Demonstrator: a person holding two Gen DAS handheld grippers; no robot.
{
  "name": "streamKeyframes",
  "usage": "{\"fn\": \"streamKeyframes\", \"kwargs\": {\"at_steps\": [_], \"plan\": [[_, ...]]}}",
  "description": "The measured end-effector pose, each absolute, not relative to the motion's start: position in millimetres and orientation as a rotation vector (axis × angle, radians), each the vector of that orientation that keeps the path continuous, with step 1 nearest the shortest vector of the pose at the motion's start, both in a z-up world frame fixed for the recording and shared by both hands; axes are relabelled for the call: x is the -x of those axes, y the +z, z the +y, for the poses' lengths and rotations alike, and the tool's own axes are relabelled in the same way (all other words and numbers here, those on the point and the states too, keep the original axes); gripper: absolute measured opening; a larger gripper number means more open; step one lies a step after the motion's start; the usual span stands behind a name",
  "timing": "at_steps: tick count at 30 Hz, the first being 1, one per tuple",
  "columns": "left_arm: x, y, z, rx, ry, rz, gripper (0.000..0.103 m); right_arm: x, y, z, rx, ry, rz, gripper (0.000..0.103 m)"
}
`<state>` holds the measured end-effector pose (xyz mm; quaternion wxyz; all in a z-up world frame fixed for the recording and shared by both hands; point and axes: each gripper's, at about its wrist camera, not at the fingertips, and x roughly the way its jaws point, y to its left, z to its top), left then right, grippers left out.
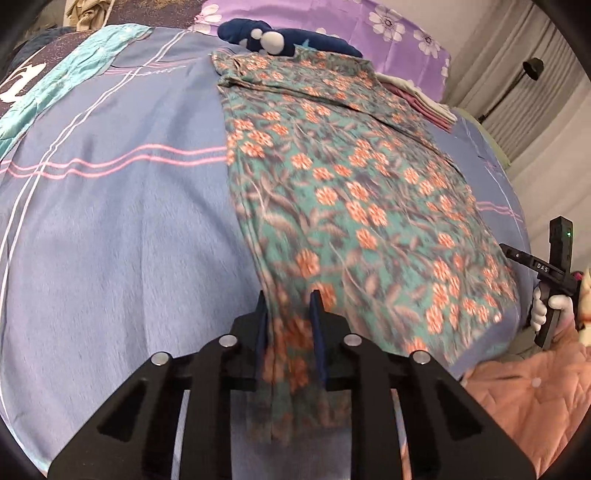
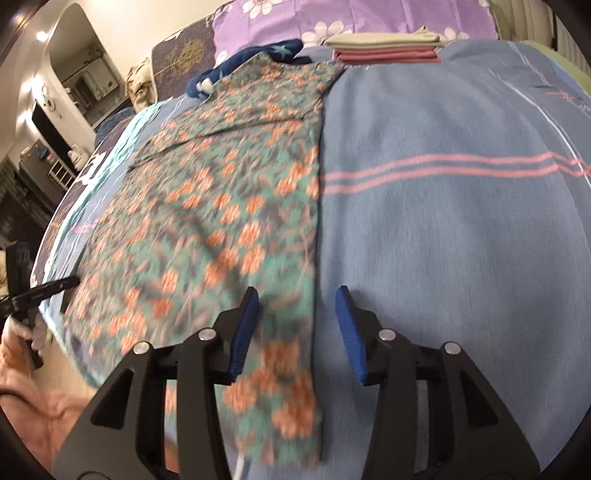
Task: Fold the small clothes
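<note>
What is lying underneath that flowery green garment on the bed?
The floral garment lies on a blue striped bedsheet. Its far end overlaps a navy cloth. Whatever lies beneath its middle is covered.

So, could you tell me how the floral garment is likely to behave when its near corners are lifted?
The floral garment probably drapes limply: it lies flat with soft creases. It looks thin, so likely light. Its hem hangs between the left hand-held gripper fingers, so it may sag there.

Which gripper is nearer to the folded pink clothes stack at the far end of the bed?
Right. The pink stack lies ahead of the right gripper, slightly right; from the left gripper it lies far across the floral garment.
</note>
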<state>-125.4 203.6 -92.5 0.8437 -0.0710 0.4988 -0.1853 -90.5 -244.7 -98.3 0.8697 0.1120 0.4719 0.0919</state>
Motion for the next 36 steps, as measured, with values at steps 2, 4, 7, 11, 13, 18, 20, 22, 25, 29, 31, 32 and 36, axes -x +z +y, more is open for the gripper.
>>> {"fn": "streamKeyframes", "kwargs": {"at_steps": [2, 4, 7, 11, 13, 18, 20, 22, 25, 29, 31, 32, 36], "plan": [[128, -93, 202, 0.149, -0.410, 1.053, 0.035, 100, -97, -247, -0.238, 0.206, 1.006, 0.044], [127, -95, 198, 0.148, -0.423, 1.050, 0.048, 106, -97, -249, -0.251, 0.216, 1.016, 0.044], [127, -95, 185, 0.096, -0.410, 1.037, 0.052, 109, -99, -243, -0.240, 0.204, 1.016, 0.048], [135, -90, 189, 0.108, -0.385, 1.018, 0.009, 119, -97, -236, -0.233, 0.235, 1.027, 0.048], [140, -86, 203, 0.189, -0.387, 1.002, 0.005, 124, -96, -236, -0.237, 0.246, 1.041, 0.048], [146, -80, 215, 0.256, -0.389, 0.953, 0.004, 129, -97, -242, -0.296, 0.266, 1.064, 0.048], [144, -84, 215, 0.273, -0.387, 0.956, 0.004, 127, -99, -243, -0.308, 0.264, 1.065, 0.048], [144, -86, 215, 0.283, -0.382, 0.959, 0.004, 125, -99, -242, -0.305, 0.263, 1.064, 0.049], [150, -74, 221, 0.311, -0.374, 0.910, 0.004, 126, -97, -240, -0.303, 0.269, 1.070, 0.051], [154, -52, 228, 0.306, -0.370, 0.848, 0.003, 126, -96, -242, -0.318, 0.281, 1.080, 0.051], [151, -56, 227, 0.306, -0.376, 0.864, 0.003, 125, -98, -243, -0.332, 0.286, 1.078, 0.051], [149, -61, 226, 0.309, -0.382, 0.884, 0.003, 124, -99, -244, -0.345, 0.290, 1.074, 0.051], [142, -91, 217, 0.299, -0.366, 0.997, 0.009, 121, -101, -249, -0.397, 0.294, 1.064, 0.031]]}}
